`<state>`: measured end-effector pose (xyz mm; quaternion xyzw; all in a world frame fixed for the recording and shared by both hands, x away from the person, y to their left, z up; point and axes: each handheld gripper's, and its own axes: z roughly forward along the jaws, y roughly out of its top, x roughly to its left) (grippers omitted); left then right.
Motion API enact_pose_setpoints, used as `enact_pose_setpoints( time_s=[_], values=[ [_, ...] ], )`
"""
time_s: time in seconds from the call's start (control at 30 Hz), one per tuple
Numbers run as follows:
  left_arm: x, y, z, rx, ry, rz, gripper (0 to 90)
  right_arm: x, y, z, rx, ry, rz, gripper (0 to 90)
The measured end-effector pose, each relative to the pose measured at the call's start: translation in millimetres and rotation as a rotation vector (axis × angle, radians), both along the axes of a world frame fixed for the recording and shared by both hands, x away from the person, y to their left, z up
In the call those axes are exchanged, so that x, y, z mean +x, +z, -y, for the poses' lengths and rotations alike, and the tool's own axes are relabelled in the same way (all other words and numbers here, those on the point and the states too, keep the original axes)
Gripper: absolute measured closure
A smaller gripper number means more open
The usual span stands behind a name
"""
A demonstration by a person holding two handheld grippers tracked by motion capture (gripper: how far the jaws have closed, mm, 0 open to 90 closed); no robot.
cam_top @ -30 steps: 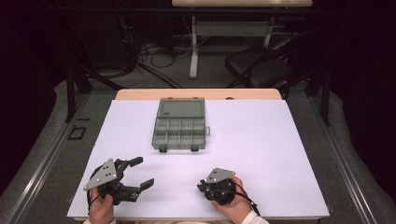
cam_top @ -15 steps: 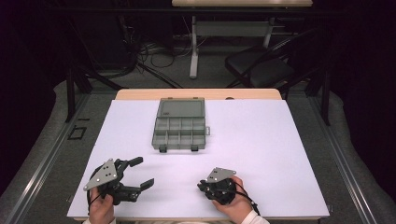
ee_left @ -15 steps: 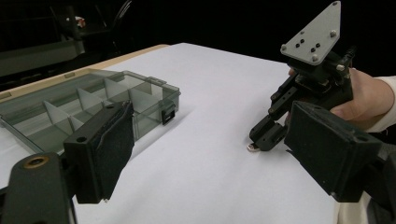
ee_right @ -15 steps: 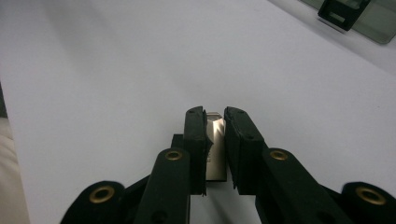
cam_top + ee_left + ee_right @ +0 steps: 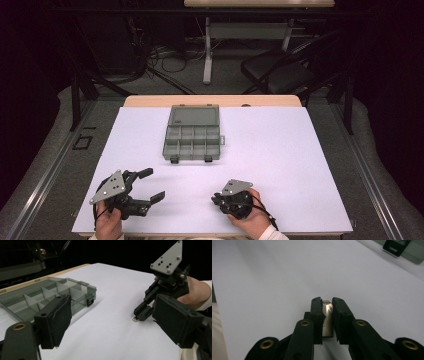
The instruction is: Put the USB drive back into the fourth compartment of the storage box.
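Right hand-held gripper [image 5: 327, 305] pinches a metal piece [image 5: 327, 320]; compartment box [image 5: 192, 141] well apart.

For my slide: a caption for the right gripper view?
Right gripper shut on a small metal piece over the white table.

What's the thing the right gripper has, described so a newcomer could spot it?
Start at the white table top, with the grey compartment box open at its far middle. Come to the near edge, where the right gripper points its tip down at the table. Between its shut jaws sits a small flat silvery metal piece, the one shiny thing among black gripper parts.
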<state>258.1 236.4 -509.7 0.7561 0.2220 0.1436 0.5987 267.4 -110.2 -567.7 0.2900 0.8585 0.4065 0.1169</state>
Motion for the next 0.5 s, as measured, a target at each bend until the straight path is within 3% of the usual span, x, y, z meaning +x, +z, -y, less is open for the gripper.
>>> enact_pose_setpoints(
  time_s=[0.5],
  values=[
    [0.5, -0.2, -0.2, -0.002, 0.001, -0.001, 15.6, -0.4, 1.5, -0.3, 0.008, 0.0, -0.005, 79.2]
  ],
)
